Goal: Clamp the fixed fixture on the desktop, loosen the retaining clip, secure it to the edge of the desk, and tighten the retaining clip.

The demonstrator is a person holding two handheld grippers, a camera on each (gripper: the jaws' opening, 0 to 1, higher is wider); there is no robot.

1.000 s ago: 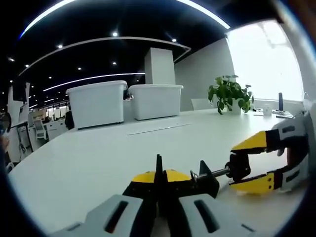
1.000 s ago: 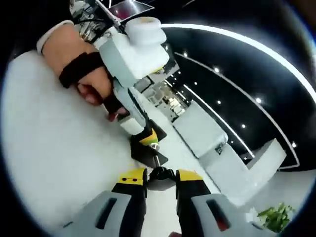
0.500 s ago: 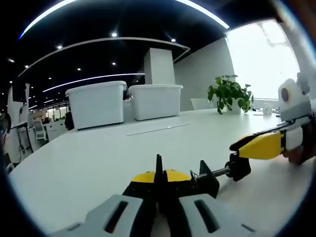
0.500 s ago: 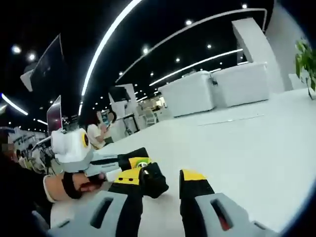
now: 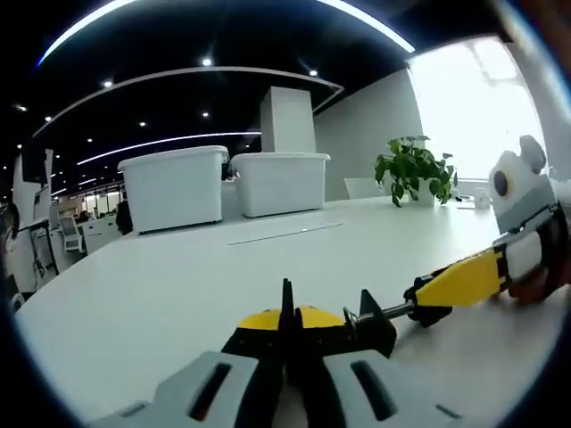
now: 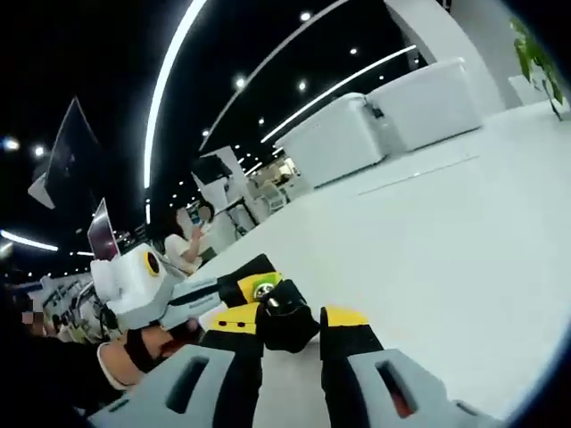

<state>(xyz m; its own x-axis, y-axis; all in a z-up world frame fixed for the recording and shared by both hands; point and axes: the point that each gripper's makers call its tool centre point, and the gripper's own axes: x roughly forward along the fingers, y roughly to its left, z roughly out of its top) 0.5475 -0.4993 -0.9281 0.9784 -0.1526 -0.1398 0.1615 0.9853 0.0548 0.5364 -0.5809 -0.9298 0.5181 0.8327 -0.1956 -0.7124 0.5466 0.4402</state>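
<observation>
A black clamp fixture point(image 5: 370, 325) lies on the white desk point(image 5: 161, 294) in the left gripper view. My left gripper point(image 5: 285, 321) is shut on its thin upright plate. A metal screw runs right from the fixture body to a black knob point(image 5: 426, 314). My right gripper point(image 5: 455, 285) comes in from the right, its yellow jaws closed around that knob. In the right gripper view the knob point(image 6: 284, 323) sits between the yellow tips of my right gripper point(image 6: 290, 319). Beyond it, the left gripper point(image 6: 245, 283) is held by a hand point(image 6: 147, 343).
Two large white bins point(image 5: 174, 187) point(image 5: 281, 181) stand at the far side of the desk. A potted plant point(image 5: 415, 169) stands at the back right near the window. A person point(image 6: 183, 245) is in the background on the left of the right gripper view.
The right gripper has gone from standing open around the knob to closed on it, and has rolled about the screw. The left gripper and fixture have stayed put.
</observation>
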